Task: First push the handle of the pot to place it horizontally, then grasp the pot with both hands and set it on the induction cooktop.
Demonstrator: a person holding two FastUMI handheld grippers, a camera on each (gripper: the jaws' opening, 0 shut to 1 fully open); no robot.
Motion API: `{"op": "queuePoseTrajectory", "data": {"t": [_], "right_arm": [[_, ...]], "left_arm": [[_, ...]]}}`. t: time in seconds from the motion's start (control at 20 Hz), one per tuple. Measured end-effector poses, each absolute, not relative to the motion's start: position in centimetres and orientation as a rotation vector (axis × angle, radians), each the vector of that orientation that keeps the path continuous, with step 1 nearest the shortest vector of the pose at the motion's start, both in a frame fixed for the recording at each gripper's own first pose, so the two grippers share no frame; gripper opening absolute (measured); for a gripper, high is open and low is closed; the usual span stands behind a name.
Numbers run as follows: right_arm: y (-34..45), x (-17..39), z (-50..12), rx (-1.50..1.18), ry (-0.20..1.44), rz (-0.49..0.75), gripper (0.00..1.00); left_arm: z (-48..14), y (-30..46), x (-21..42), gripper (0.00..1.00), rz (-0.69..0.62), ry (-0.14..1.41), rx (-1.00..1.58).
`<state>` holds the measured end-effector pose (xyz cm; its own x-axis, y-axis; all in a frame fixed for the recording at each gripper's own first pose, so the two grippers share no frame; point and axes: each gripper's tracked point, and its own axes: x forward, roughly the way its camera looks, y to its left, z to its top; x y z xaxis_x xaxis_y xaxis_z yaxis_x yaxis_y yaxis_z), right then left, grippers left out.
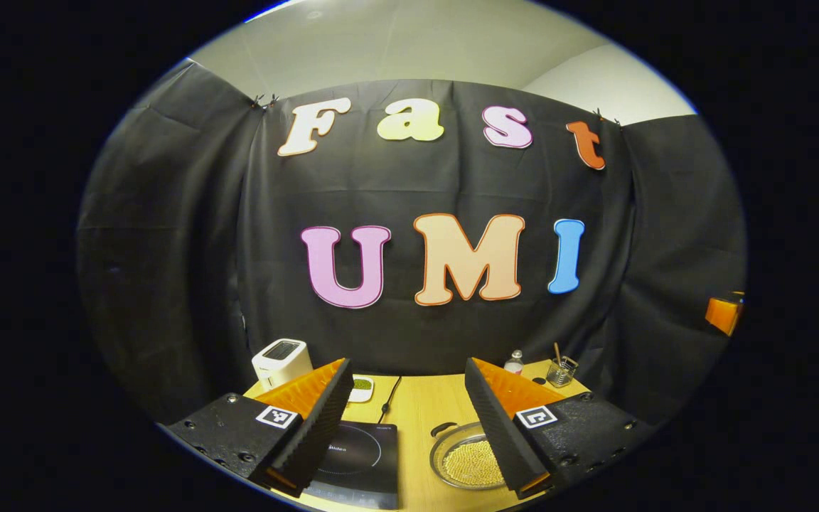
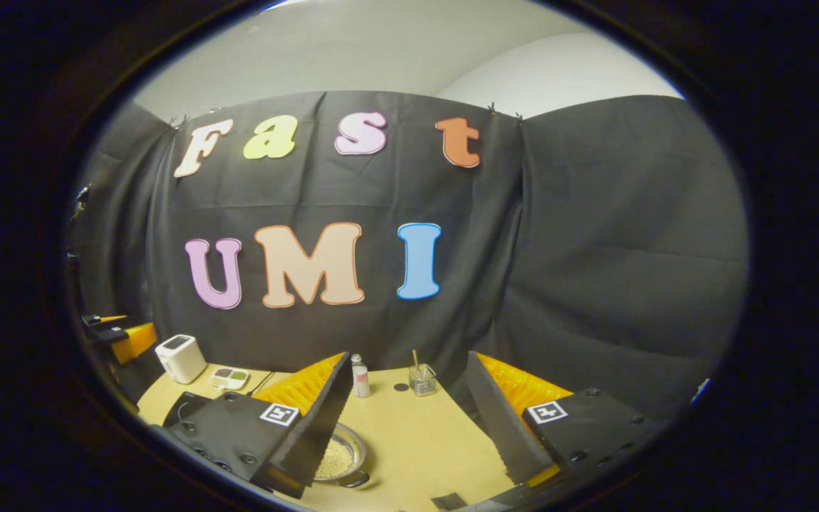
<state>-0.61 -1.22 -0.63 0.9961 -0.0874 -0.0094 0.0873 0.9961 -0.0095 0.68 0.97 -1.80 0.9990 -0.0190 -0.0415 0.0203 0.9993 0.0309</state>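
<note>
A shallow round pot (image 1: 461, 459) holding pale beads sits on the wooden table (image 1: 416, 419), just right of the black induction cooktop (image 1: 360, 455). A small dark handle (image 1: 443, 429) shows at its far left rim. My left gripper (image 1: 407, 364) hovers open above and in front of both, and its right finger covers the pot's right side. In the right gripper view the pot (image 2: 342, 455) lies low on the left, half hidden behind the left finger, with a dark handle (image 2: 354, 481) at its near rim. My right gripper (image 2: 408, 355) is open, to the pot's right, holding nothing.
A white toaster (image 1: 281, 359), a small dish (image 1: 361, 387) and the cooktop's cable (image 1: 388, 400) stand at the back left. A little bottle (image 2: 360, 380) and a glass with a stick (image 2: 421, 380) stand at the back. The left gripper (image 2: 121, 340) shows at far left.
</note>
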Motion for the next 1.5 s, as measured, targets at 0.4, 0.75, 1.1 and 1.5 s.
{"op": "queuePoseTrajectory", "data": {"t": [0.4,0.75,1.1,1.5], "right_arm": [[1.0,-0.7,-1.4,0.013,0.033,-0.067,0.85],[2.8,-1.1,-1.7,0.071,0.028,-0.059,0.31],[5.2,-2.1,-3.9,0.033,0.067,-0.04,0.16],[11.1,-2.4,-8.5,0.059,0.161,0.067,0.16]], "left_arm": [[-2.4,1.8,0.5,0.92,-0.044,0.044,0.045],[-4.3,3.1,0.0,0.96,-0.068,0.077,0.033],[-5.3,5.9,-1.2,0.93,-0.055,0.084,0.034],[-5.6,8.2,-2.9,0.93,-0.039,0.068,0.051]]}}
